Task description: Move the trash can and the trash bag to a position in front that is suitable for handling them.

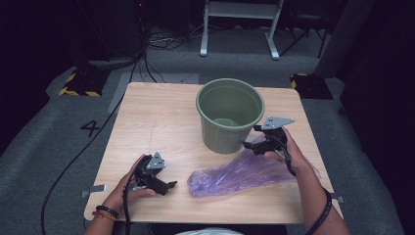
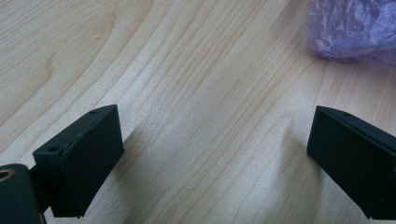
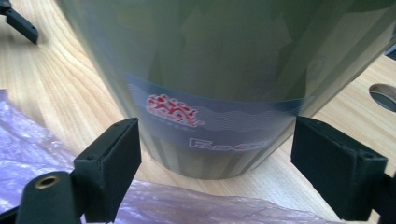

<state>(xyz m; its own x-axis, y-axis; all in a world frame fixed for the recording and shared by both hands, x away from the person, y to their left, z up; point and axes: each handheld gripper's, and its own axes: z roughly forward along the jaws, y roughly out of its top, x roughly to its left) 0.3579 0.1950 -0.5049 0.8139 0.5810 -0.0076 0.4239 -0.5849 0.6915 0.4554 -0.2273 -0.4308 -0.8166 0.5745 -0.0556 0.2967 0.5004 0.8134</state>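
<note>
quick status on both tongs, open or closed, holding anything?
Left tongs: open, empty, over bare table.
Right tongs: open, empty, above the purple bag, facing the green bin.

Looks like a lab or recording studio, not a home. Small wood table (image 1: pixel 161 122) stands alone on grey carpet (image 1: pixel 44 161), w/ dark surroundings. Hazard-striped black blocks (image 1: pixel 80 83) sit off both far corners, cables (image 1: pixel 147 54) trail across floor, a "4" (image 1: pixel 90 128) marked by the left edge, white metal frame (image 1: pixel 240 24) behind.
</note>
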